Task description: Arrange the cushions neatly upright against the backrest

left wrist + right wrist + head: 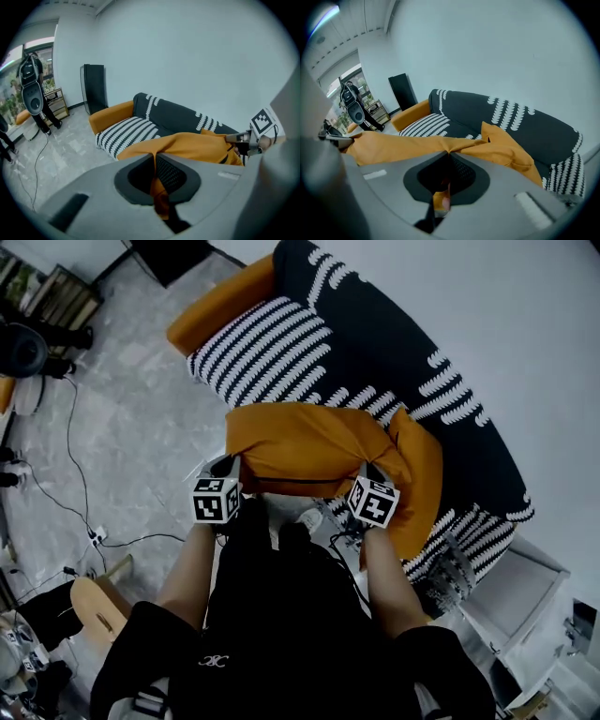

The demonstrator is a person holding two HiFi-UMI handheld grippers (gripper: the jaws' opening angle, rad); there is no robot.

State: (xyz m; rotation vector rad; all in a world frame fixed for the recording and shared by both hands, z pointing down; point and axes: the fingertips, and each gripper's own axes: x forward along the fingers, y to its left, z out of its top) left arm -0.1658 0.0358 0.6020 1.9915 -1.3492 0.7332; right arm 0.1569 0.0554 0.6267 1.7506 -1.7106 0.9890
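Note:
I hold an orange cushion [300,451] stretched flat between both grippers, over the front of the black-and-white patterned sofa [375,343]. My left gripper [225,472] is shut on the cushion's left corner; its fabric [187,145] is pinched between the jaws. My right gripper [368,474] is shut on the right corner, the fabric [403,143] bunching at the jaws. A second orange cushion [419,479] leans on the seat to the right, against the backrest [511,145].
The sofa has an orange armrest [220,301] at its left end. A white side table [525,592] stands at the sofa's right end. A black cabinet [93,89] and an exercise machine [30,89] stand beyond the sofa. Cables [66,498] and a wooden stool [94,606] lie on the grey floor.

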